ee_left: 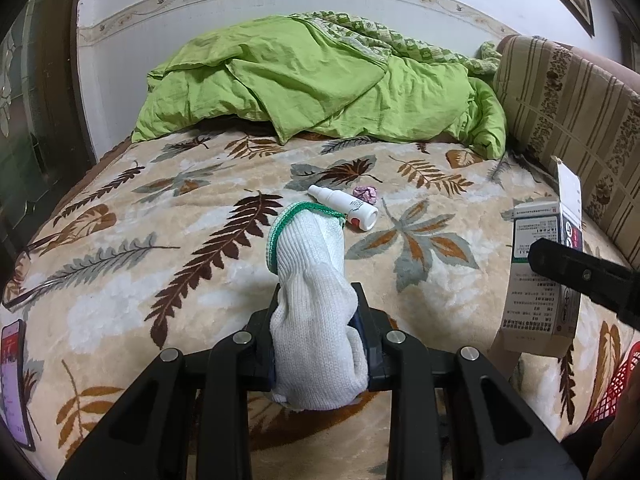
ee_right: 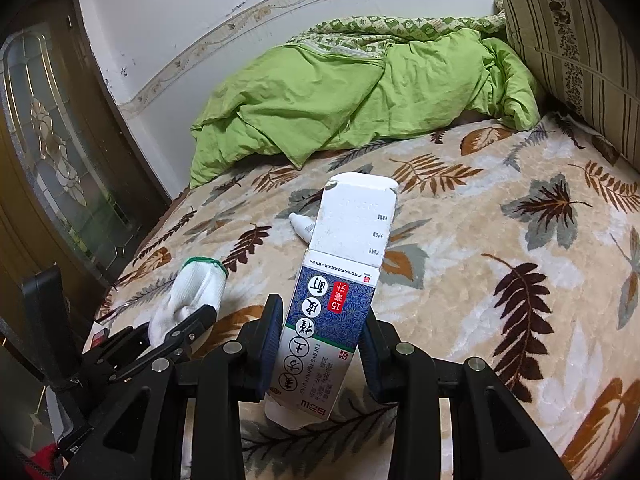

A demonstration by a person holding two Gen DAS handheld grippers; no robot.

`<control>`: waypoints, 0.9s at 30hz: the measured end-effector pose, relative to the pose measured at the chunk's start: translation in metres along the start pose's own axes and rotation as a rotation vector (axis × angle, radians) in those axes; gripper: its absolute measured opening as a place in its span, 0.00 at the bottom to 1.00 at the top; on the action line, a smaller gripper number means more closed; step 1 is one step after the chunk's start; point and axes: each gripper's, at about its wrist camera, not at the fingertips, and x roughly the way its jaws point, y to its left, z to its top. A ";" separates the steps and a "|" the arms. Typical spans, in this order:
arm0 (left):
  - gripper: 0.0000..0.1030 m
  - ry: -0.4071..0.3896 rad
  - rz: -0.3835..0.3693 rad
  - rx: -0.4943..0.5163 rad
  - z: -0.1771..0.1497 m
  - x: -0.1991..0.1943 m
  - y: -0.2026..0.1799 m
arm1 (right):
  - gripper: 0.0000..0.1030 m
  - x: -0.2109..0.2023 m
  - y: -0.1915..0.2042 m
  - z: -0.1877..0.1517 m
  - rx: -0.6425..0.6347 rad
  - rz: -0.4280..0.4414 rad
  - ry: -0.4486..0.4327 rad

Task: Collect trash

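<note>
My left gripper (ee_left: 318, 312) is shut on a white knit glove (ee_left: 312, 280) with a green cuff, held above the bed; it also shows in the right wrist view (ee_right: 188, 300). My right gripper (ee_right: 322, 332) is shut on a blue and white medicine box (ee_right: 332, 300) with its top flap open; the box also shows in the left wrist view (ee_left: 540, 272). A small white bottle (ee_left: 346, 206) lies on the leaf-patterned blanket (ee_left: 140, 240), with a crumpled pink wrapper (ee_left: 367, 193) just behind it. The bottle's tip peeks out behind the box (ee_right: 300, 224).
A green quilt (ee_left: 320, 84) is bunched at the far end of the bed. A striped cushion (ee_left: 568, 96) stands at the right. A phone (ee_left: 14, 380) lies at the bed's left edge. A red basket (ee_left: 616, 392) shows at the right. A dark door (ee_right: 60, 160) stands left.
</note>
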 end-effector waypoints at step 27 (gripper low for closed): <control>0.27 -0.047 -0.294 0.170 -0.007 -0.097 -0.122 | 0.37 -0.158 -0.055 -0.026 0.169 0.013 -0.115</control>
